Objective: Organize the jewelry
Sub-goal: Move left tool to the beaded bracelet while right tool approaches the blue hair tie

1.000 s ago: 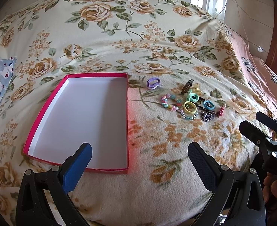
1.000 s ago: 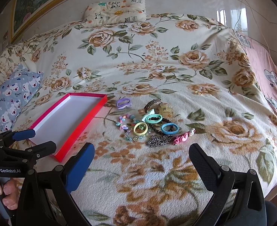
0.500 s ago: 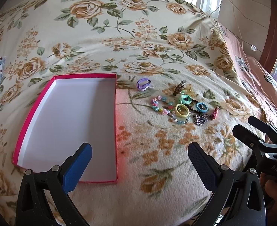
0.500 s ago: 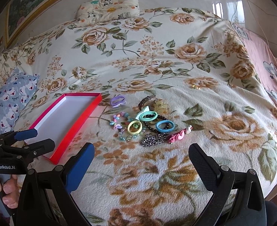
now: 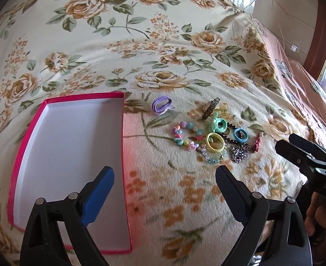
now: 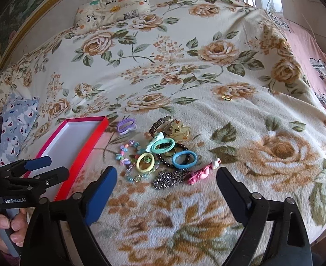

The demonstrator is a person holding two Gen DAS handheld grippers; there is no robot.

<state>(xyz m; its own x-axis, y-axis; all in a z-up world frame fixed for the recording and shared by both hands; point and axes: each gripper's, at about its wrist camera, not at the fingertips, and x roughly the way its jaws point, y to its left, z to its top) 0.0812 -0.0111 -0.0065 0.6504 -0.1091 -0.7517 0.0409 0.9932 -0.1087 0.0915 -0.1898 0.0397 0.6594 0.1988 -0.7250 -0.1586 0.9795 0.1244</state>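
A shallow box [image 5: 28,133] with a pink rim and a white, bare inside lies on the floral bedspread. To its right sits a heap of jewelry: a purple hair tie [image 5: 162,105], a bead bracelet [image 5: 183,136], a yellow ring [image 5: 216,143], a blue ring [image 5: 240,135], a metal chain [image 5: 238,153] and a pink clip [image 5: 257,143]. My left gripper [image 5: 163,173] hovers short of the box's right edge, its jaws closing on nothing. My right gripper [image 6: 166,173] hangs just before the chain [image 6: 169,178] and pink clip [image 6: 201,173], jaws also closing, nothing between them.
A small gold ring [image 6: 227,98] lies apart, behind the heap. A blue bear cushion [image 6: 16,119] lies left of the box [image 6: 101,124], and a panda pillow [image 6: 114,2] at the bed's head. Pink sheet [image 6: 307,44] covers the right side. A hand [image 6: 1,226] grips the left tool.
Both grippers have moved forward over the bed, so the box and the jewelry heap look nearer and larger. Each gripper's fingers stand slightly closer together than before.
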